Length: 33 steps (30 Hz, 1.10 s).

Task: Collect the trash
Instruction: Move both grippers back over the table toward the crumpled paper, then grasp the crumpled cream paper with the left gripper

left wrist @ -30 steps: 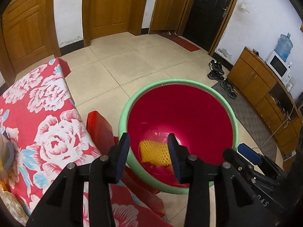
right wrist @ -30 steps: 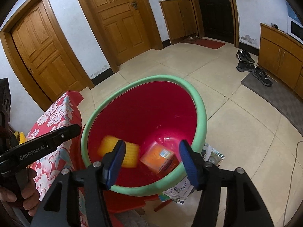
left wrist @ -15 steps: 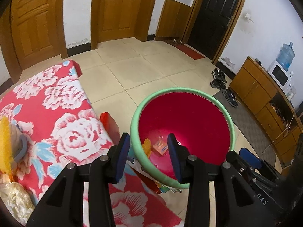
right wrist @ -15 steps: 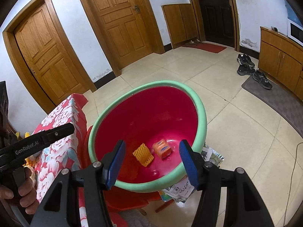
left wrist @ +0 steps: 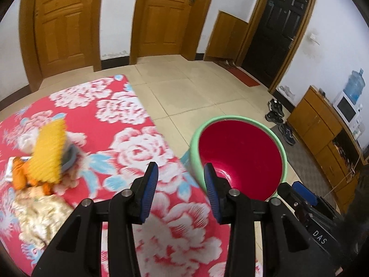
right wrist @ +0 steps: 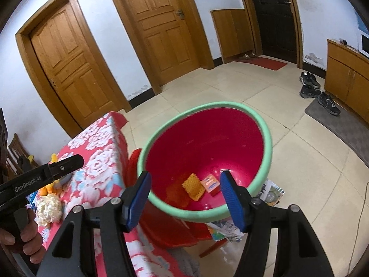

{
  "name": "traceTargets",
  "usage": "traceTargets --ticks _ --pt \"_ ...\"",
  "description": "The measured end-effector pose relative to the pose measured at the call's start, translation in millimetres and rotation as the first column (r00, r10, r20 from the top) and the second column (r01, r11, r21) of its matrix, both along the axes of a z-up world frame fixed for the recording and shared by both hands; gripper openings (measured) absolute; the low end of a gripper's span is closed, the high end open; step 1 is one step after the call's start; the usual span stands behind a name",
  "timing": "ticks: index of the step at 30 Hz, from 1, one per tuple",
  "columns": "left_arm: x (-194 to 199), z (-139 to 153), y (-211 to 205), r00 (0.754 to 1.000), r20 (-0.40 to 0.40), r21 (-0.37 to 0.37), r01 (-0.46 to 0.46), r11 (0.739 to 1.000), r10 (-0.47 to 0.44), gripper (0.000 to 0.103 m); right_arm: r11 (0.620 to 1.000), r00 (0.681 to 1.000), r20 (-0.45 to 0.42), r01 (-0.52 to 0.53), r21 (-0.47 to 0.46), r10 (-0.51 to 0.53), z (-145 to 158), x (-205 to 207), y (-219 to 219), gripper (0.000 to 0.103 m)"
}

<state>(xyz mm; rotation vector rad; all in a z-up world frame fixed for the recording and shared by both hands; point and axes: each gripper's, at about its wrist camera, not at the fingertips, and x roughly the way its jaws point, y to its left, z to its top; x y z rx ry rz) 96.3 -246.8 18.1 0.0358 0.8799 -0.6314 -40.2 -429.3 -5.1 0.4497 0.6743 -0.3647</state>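
A red bin with a green rim [right wrist: 267, 143] stands beside the floral table; it also shows in the left wrist view [left wrist: 284, 154]. Inside lie a yellow foam net [right wrist: 193, 186] and a small orange box [right wrist: 209, 183]. On the red floral tablecloth [left wrist: 138, 143] lie another yellow foam net [left wrist: 48, 154], orange peels [left wrist: 19, 177] and a crumpled beige wrapper [left wrist: 39, 217]. My left gripper [left wrist: 181, 190] is open and empty over the table edge. My right gripper [right wrist: 185, 204] is open and empty above the bin's near rim.
A red plastic chair [right wrist: 166, 228] stands under the bin, with papers [right wrist: 269, 194] on the floor beside it. Shoes [right wrist: 309, 85] and a wooden cabinet [right wrist: 346, 85] are at the right. Wooden doors [left wrist: 159, 16] line the far wall.
The yellow foam net fell from mid-air and settled on the bin bottom. My left gripper swung left from over the bin to over the table. My right gripper drew back a little.
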Motion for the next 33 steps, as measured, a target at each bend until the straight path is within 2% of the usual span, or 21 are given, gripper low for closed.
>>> traceTargets --ticks 8,16,26,33 --pt "-2.9 8.4 55.5 0.994 0.015 -0.01 -0.104 0.995 0.104 0.041 0.998 0.997 0.027 -0.067 -0.008 0.067 11.2 2.4 32.5 0.066" --pt "-7.2 7.5 113.1 0.977 0.014 -0.009 -0.212 0.977 0.213 0.041 0.991 0.991 0.035 -0.13 -0.011 0.131 17.8 6.2 59.9 0.066" --pt "-11.0 -11.8 176.8 0.944 -0.013 0.021 -0.331 0.944 0.331 0.041 0.981 0.981 0.031 -0.192 -0.008 0.192 19.6 16.1 88.4 0.068" --pt "-8.8 -32.8 197.8 0.928 -0.061 0.038 -0.366 0.93 0.368 0.041 0.975 0.975 0.019 -0.223 0.001 0.223 14.6 24.7 105.3 0.07"
